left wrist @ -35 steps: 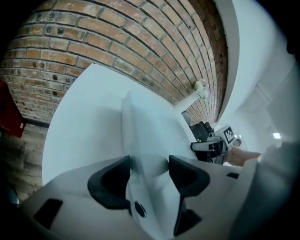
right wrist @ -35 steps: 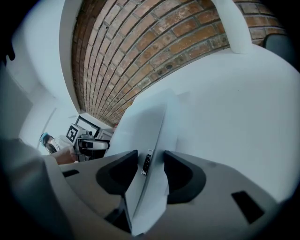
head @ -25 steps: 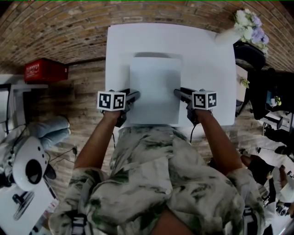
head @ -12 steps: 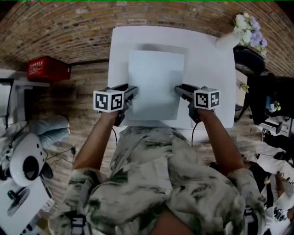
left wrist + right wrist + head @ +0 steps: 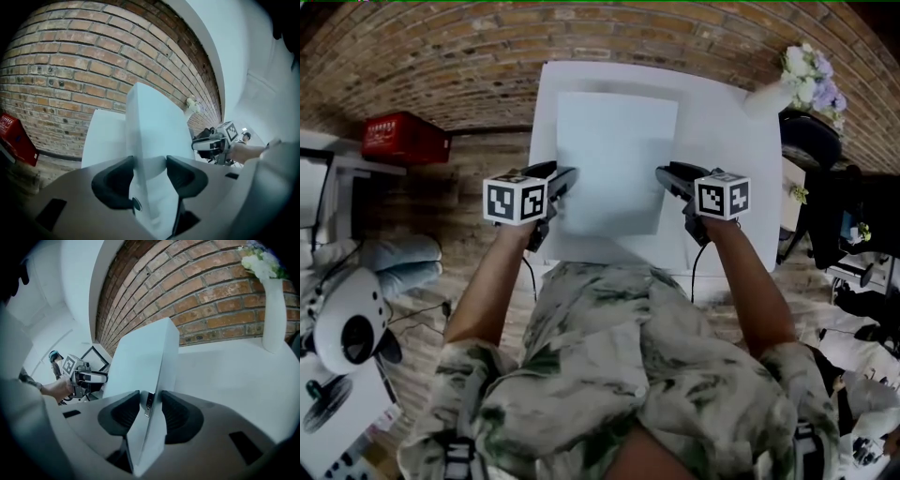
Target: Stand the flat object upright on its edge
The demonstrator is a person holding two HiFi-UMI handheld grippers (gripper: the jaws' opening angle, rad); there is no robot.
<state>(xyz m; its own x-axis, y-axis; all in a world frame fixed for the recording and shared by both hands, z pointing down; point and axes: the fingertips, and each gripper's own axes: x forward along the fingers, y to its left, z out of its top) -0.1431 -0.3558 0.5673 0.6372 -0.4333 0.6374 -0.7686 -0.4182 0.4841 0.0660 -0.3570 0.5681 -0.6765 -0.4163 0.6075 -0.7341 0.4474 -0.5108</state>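
Jaws of the left gripper [image 5: 150, 164] were closing on the flat object [image 5: 157, 126], a dark pad [image 5: 115, 183] pressed to each face of its side edge, so they stood spread only as wide as the white slab was thick. Jaws of the right gripper [image 5: 150, 401] were closing likewise on the opposite side edge, pinching it between both pads. We saw the slab run forward and upward from each pair of jaws, held between the two grippers over the white table [image 5: 731, 178]; whether its far edge touched the table we could not tell

Only the right gripper view showed a small slot [image 5: 149, 404] in the slab's edge, right between those jaws. That view, unlike the left one, also showed a white vase [image 5: 274, 315] holding pale flowers [image 5: 260, 261], ahead and to the right of its jaws. The left gripper view instead showed a red box [image 5: 14, 138] low to the left of its jaws, at the foot of the brick wall [image 5: 70, 70]. Each gripper view caught the other gripper across the slab. From the head view alone we saw both marker cubes [image 5: 514, 199] at once, just behind the jaws, outside the slab's two side edges
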